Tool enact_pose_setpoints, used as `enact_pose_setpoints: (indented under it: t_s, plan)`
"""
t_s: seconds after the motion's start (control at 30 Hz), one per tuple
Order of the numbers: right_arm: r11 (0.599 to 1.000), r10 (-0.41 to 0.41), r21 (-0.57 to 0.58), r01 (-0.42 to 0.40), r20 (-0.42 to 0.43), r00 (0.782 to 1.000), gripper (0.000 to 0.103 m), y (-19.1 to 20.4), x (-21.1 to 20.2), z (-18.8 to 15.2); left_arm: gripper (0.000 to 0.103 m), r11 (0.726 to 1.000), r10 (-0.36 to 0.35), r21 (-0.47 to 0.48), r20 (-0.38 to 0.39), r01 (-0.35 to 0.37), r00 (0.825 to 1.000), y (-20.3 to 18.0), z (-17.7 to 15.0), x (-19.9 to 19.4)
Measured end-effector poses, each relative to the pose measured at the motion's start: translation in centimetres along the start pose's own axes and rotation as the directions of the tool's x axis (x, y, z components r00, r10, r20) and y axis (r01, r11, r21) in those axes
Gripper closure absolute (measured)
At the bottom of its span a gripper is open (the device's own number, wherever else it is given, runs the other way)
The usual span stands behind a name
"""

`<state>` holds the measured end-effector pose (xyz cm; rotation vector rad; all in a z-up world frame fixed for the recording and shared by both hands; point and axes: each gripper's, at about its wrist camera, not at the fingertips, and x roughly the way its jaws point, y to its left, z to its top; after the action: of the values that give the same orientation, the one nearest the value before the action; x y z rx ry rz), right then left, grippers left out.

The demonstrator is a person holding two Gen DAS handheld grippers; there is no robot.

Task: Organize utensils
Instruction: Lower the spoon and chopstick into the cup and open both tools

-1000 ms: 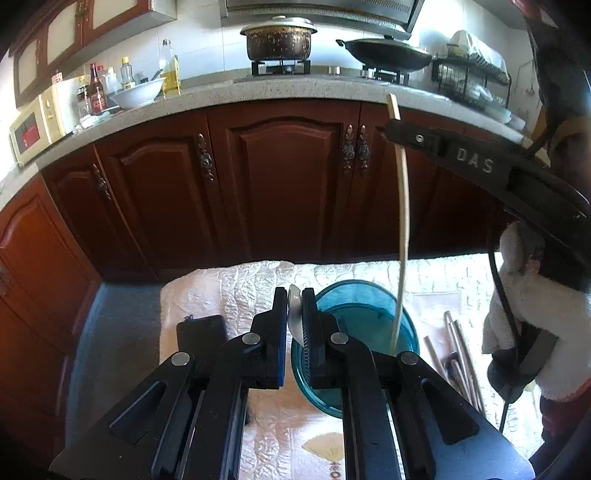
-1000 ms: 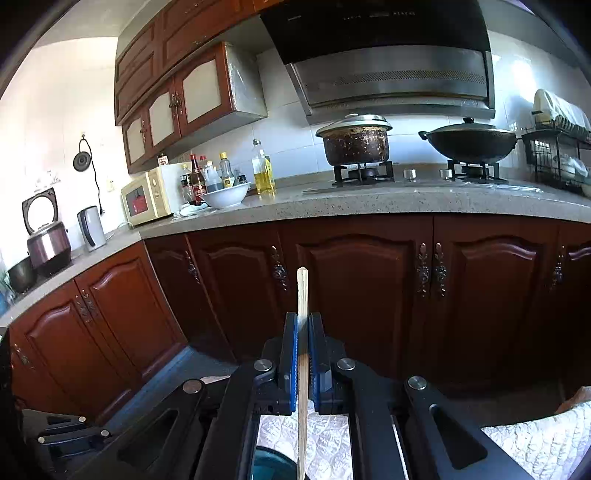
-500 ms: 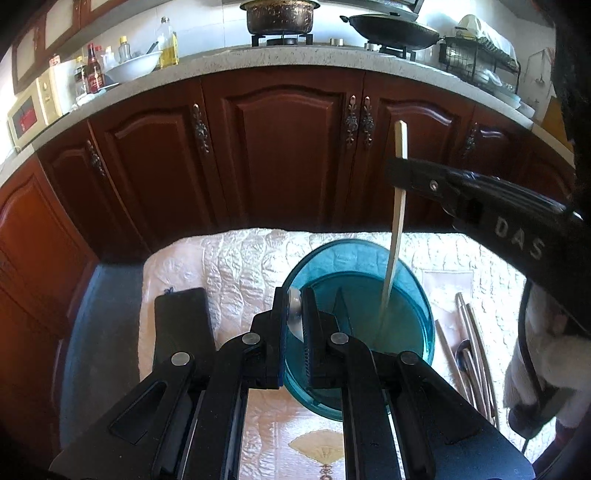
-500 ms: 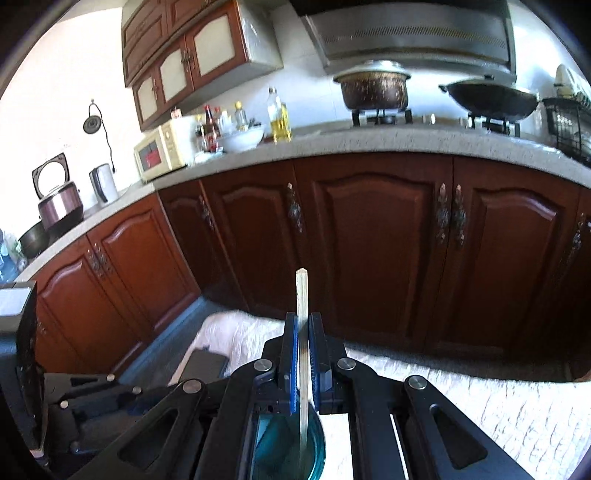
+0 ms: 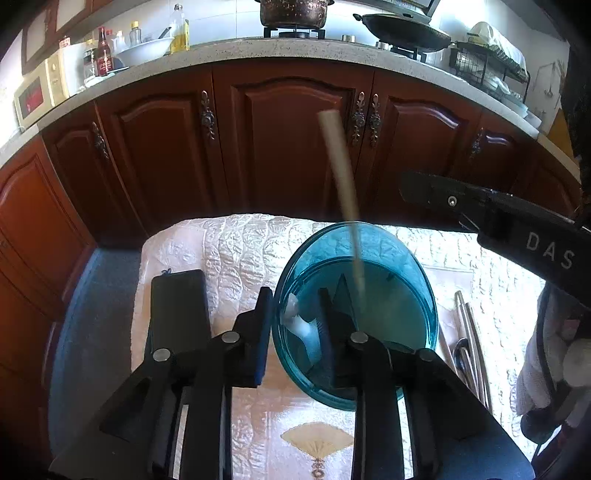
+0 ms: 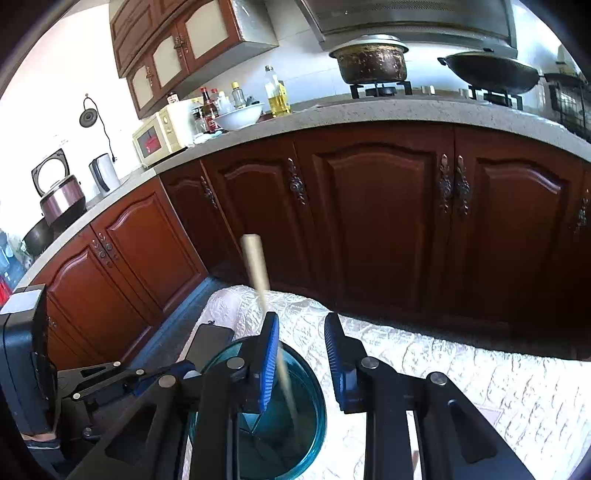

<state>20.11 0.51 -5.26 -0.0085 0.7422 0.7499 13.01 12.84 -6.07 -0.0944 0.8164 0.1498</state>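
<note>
The left gripper (image 5: 295, 310) and right gripper (image 6: 301, 354) are black, with blue pads and round silver screws. One has white letters "DAS". A fluffy white sleeve (image 5: 535, 354) shows.

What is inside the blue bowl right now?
Inside the blue bowl: a leaning chopstick and a white spoon. The left gripper's fingers hide part of the bottom.

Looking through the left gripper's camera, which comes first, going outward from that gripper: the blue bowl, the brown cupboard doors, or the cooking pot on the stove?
1. Blue bowl: right at the left gripper, its rim between the opening jaws, on the white cloth.
2. Cupboard doors: beyond the cloth, straight ahead.
3. Cooking pot: farthest, up on the stove at the top.
</note>
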Motion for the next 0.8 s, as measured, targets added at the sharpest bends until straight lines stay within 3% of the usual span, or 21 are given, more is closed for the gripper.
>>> enact_pose_setpoints:
  t_s: [0.4, 0.8]
  plan:
    - [1.0, -0.028, 0.015, 0.028, 0.012, 1.0, 0.073, -0.2, -3.3, -0.9, 0.068, 1.0, -0.009, -0.006, 0.051, 0.01, 0.999, -0.7, -0.3, -3.0]
    - [0.99, -0.14, 0.024, 0.139, 0.014, 0.99, 0.063, -0.8, -8.2, -3.9, 0.063, 0.999, -0.046, -0.004, 0.114, 0.047, 0.992, -3.5, -1.0, -6.4]
